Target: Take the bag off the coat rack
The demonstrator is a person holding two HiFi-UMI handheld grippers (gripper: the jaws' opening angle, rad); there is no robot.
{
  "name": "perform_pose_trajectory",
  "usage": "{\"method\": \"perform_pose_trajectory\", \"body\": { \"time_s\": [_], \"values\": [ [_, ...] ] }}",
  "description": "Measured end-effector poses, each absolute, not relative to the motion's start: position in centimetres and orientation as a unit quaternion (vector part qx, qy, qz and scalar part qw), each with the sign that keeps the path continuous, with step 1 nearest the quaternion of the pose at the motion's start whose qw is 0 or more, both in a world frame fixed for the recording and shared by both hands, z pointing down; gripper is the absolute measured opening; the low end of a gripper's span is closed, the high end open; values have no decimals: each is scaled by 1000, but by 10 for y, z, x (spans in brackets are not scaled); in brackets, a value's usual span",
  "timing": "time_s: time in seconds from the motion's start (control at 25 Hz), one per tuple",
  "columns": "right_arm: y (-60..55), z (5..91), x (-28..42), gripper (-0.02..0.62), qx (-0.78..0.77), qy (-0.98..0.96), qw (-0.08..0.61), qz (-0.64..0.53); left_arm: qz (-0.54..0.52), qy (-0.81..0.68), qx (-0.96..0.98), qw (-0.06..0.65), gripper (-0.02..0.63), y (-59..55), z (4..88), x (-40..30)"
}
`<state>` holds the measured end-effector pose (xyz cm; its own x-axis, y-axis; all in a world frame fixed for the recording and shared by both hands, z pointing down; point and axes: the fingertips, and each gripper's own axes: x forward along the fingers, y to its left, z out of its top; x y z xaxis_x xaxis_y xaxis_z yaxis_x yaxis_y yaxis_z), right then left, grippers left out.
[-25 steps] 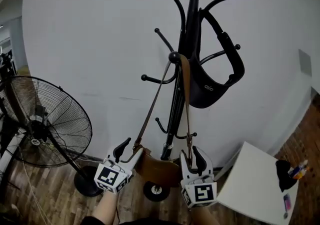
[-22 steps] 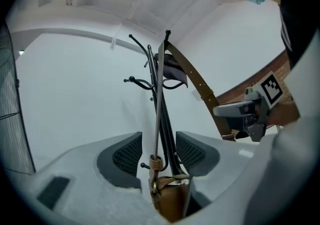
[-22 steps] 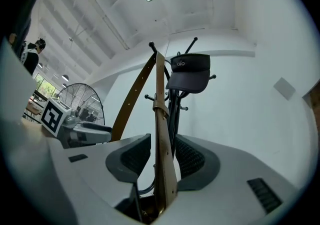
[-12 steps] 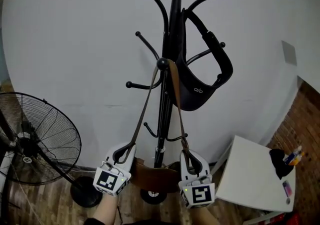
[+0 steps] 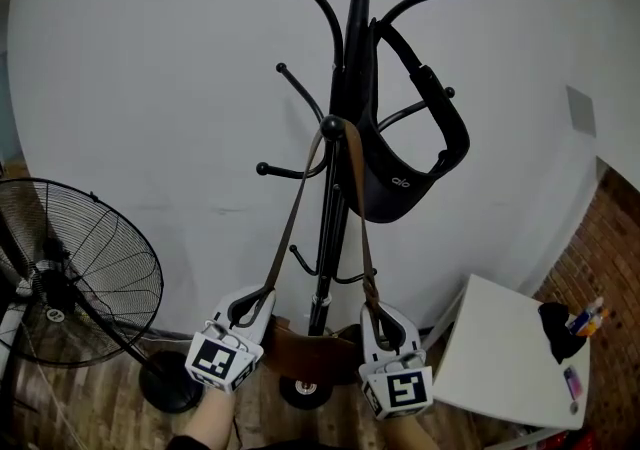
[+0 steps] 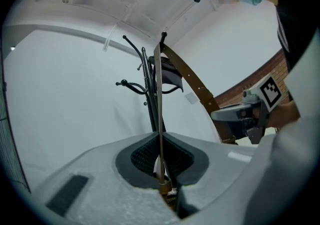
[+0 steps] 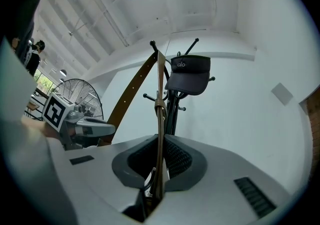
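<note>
On the rack: one brown bag hung low, its strap looped over one peg; one black visor hung higher.
Strap legs: two, one in each gripper.
Left gripper: was clamped on the left leg.
Right gripper: jaws were closing on the right leg between them.
Fan: one, stood left.
Surface: one, white, stood right.

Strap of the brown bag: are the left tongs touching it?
Touching. The left gripper view shows the left tongs pinched on the strap running up between them.
</note>
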<state>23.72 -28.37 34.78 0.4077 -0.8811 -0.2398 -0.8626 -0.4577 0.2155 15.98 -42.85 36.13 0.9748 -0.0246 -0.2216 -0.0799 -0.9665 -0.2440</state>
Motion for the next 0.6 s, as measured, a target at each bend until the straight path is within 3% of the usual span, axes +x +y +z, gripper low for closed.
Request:
{"method": "perform_pose_trajectory", "body": {
  "time_s": [0.6],
  "values": [
    [-281, 324, 237, 28, 816, -552, 21, -171, 112, 60, -983, 132, 17, -427, 340, 151]
  ]
}}
